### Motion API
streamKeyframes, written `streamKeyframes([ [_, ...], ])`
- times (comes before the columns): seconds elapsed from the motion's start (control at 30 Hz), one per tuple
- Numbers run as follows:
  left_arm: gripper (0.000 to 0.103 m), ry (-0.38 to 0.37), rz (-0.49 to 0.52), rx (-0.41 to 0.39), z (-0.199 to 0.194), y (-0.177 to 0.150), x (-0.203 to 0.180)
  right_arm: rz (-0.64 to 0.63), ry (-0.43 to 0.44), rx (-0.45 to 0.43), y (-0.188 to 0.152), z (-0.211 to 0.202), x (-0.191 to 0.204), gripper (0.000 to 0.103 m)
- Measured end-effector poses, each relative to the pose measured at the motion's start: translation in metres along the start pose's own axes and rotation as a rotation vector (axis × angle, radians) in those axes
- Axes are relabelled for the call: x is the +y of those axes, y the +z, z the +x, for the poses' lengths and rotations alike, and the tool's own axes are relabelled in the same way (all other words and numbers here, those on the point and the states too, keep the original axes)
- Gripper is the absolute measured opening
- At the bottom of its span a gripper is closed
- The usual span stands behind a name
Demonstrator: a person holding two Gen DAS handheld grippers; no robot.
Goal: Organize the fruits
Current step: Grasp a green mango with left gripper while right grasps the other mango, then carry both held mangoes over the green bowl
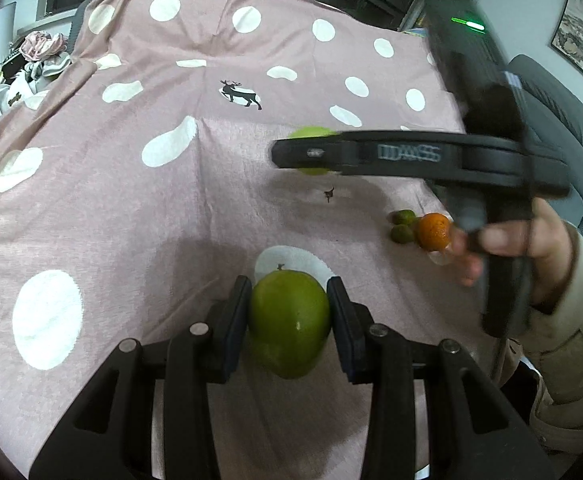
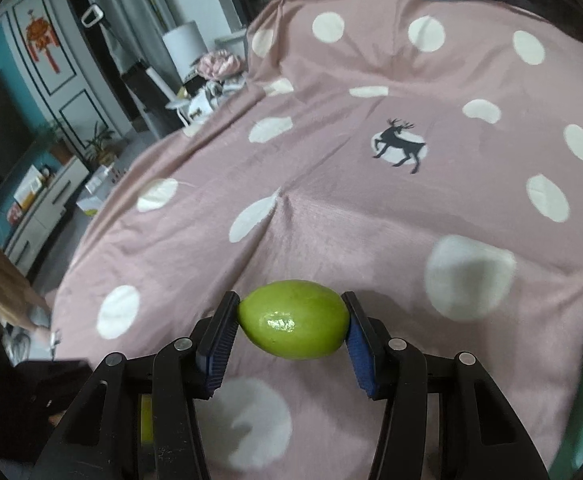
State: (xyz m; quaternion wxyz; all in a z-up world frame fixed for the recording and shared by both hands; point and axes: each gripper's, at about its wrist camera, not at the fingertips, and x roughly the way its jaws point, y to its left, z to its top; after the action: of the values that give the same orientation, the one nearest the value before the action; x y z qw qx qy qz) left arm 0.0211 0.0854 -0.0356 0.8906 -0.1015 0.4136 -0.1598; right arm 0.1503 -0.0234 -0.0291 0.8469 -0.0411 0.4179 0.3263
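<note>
Our left hand-held gripper [image 1: 289, 312] clamps a round green fruit [image 1: 289, 322] above the pink polka-dot cloth [image 1: 131, 208]; our right hand-held gripper [image 2: 293, 320] clamps an oval green fruit [image 2: 294, 319], half hidden behind its finger in the left view.

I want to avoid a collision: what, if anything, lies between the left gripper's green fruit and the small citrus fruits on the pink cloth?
On the pink polka-dot cloth, nothing lies between the round green fruit in the left gripper and the small orange and green citrus fruits. The right gripper hangs above that area holding an oval green fruit.
</note>
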Motion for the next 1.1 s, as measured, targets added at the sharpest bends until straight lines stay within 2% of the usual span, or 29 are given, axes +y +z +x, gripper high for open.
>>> streamKeyframes([
  [0.27, 0.038, 0.023, 0.034, 0.000, -0.004, 0.004, -0.018, 0.035, 0.019, -0.066, -0.033, -0.055, -0.013, 0.053],
  [0.4, 0.038, 0.028, 0.058, 0.012, -0.002, 0.005, -0.032, 0.030, -0.026, -0.101, -0.055, -0.079, -0.016, 0.053],
  [0.57, 0.038, 0.022, 0.102, 0.020, 0.000, 0.009, -0.055, 0.079, -0.028, -0.143, -0.080, -0.105, -0.027, 0.053],
  [1.1, 0.038, -0.024, 0.196, 0.022, 0.014, 0.035, -0.108, 0.222, -0.109, -0.294, -0.112, -0.173, -0.088, 0.053],
])
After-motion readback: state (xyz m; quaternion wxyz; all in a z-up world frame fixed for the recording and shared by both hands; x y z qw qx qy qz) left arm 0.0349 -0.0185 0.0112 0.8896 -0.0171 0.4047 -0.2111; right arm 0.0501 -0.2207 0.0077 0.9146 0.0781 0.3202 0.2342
